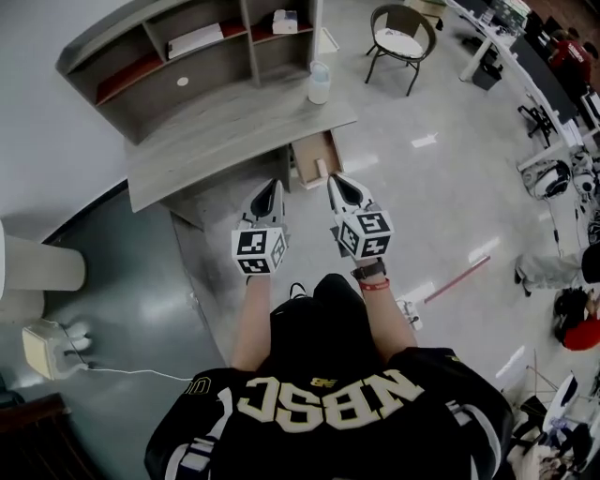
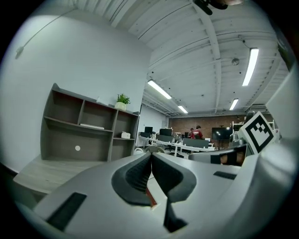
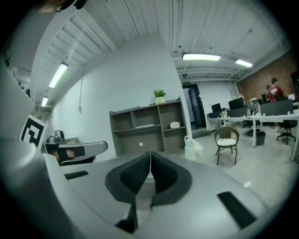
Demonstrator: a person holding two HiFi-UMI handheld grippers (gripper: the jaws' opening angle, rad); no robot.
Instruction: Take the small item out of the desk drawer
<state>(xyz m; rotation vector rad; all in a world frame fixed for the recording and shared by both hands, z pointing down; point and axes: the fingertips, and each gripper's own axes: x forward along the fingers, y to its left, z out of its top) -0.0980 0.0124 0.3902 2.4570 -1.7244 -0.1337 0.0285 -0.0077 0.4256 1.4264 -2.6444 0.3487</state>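
Small item (image 1: pixel 321 170): a pale block in the open drawer (image 1: pixel 307 150), centre of the head view, just under the front edge of the desk (image 1: pixel 216 131). Too small to identify. The drawer's rear is cut off beneath the desktop. Neither gripper view shows the drawer or the item, because each gripper's own body fills the lower frame.

Left gripper (image 2: pixel 150 155): jaws together, pads meeting, nothing gripped. A reddish sliver (image 2: pixel 150 200) shows lower in the gap; I cannot tell what it is. Right gripper (image 3: pixel 150 153): jaws together, nothing between.

In the head view both sit just below the drawer in the frame, side by side.

Counts:
- Two grippers.
- One desk.
- One open drawer, with one item in it.
- One white jug (image 1: pixel 320 82) on the desktop, upper centre.
- One chair (image 1: pixel 403 37), upper right.
- Two things on the shelves: a flat white piece (image 1: pixel 195 39) and a small white box (image 1: pixel 284 21).
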